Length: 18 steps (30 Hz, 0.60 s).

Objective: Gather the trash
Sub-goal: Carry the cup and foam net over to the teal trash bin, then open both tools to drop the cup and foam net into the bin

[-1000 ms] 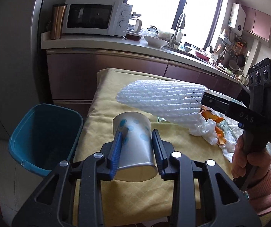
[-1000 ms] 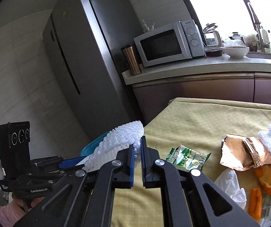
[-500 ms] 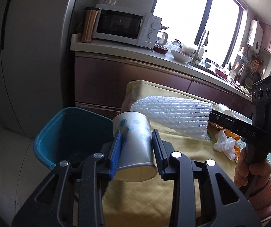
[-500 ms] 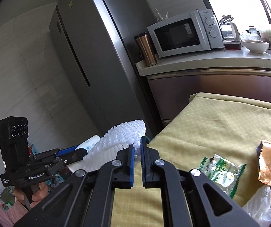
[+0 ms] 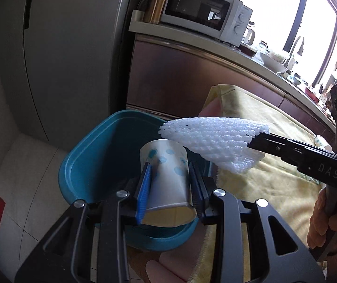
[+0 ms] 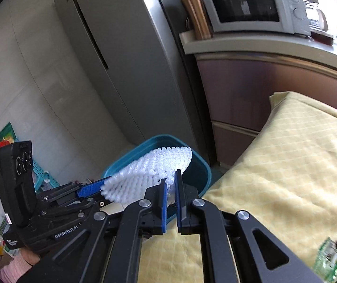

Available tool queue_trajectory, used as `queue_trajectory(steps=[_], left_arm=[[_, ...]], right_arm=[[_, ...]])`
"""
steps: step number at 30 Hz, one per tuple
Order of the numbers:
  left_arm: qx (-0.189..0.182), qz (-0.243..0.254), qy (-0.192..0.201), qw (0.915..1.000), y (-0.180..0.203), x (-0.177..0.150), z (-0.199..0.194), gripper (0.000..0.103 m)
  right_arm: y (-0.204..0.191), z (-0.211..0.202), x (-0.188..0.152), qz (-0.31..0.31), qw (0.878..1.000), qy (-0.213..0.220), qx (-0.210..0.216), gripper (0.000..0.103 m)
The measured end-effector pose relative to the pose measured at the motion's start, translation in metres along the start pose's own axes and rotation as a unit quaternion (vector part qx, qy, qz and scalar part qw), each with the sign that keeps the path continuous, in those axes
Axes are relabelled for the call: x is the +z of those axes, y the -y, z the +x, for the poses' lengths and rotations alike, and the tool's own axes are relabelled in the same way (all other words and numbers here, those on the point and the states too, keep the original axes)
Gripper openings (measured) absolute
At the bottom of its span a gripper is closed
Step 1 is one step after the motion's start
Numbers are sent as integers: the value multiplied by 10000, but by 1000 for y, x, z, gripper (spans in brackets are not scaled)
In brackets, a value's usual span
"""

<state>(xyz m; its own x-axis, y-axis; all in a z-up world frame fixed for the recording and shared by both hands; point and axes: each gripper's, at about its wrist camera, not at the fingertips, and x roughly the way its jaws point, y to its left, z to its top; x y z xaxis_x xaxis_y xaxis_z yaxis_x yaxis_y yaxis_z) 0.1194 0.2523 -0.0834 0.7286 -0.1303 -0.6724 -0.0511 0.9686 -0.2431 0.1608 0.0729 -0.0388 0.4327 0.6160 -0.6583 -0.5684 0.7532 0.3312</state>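
My left gripper is shut on a white paper cup with blue spots, held on its side over the open teal bin on the floor. A white foam net sleeve is pinched in my shut right gripper, which comes in from the right. In the right wrist view that foam sleeve hangs above the bin, beside the table edge. The left gripper shows at lower left there, its cup hidden behind the sleeve.
A table under a yellow cloth stands right of the bin, with a green-and-white wrapper on it. Behind are a grey fridge, a brown cabinet, and a microwave beside a copper tumbler on the counter.
Both grippers have swung left, off the table and down toward the bin. The cup and the foam sleeve, first above the yellow cloth, now hang over the bin's opening. Both grips are unchanged.
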Motion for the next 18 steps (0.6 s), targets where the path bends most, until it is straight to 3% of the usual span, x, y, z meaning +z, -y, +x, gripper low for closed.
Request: queue_trajectory(steps=[7, 9, 18], left_arm=[[177, -171, -161, 9996, -15, 1, 23, 35], [254, -222, -171, 9993, -20, 1, 28, 44], [346, -544, -25, 9979, -30, -3, 19, 51]], right_arm=[[-16, 39, 0, -35, 9982, -591, -53, 10], [-18, 41, 1, -40, 9980, -625, -40, 13], [-15, 25, -5, -6, 9986, -532, 24, 30]])
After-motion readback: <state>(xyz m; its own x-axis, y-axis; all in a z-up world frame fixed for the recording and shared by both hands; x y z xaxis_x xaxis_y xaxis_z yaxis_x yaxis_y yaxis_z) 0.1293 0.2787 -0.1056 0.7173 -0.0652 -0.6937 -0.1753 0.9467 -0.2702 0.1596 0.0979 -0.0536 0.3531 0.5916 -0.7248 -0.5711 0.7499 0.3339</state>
